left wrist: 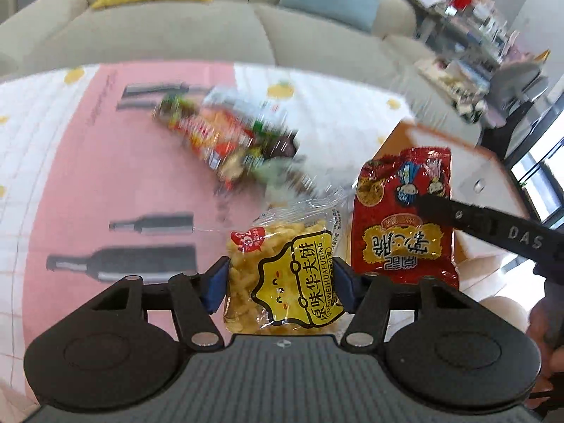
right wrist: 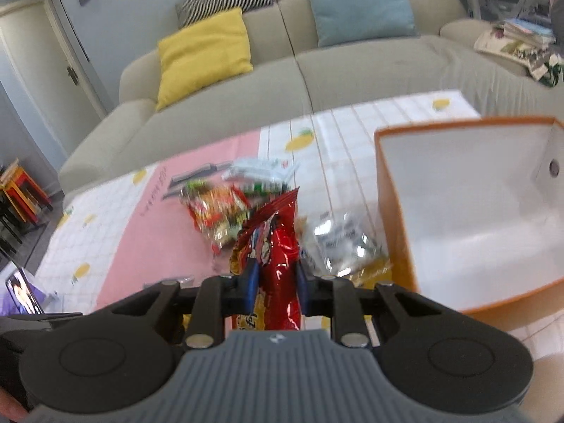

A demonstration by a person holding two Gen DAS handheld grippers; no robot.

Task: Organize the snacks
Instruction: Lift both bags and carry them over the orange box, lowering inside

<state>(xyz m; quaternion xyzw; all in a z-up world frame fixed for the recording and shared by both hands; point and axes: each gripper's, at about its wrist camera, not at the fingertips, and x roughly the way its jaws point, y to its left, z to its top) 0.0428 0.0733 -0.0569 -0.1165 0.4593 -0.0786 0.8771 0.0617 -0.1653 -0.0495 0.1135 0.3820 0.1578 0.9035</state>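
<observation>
Left tool (left wrist: pixel 280 283) and right tool (right wrist: pixel 275 283) both clamped (seemingly firmly), tilted downward.

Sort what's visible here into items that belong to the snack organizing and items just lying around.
Job:
- yellow waffle-snack packet, in left hand-held gripper
- red snack packet, in right hand-held gripper
- pile of snack packets
- orange box

Lying about:
- yellow cushion
- blue cushion
- sofa
- stacked magazines

Two close wrist views angled down, both over the snack pile (left wrist: pixel 232 141) (right wrist: pixel 218 211).
</observation>
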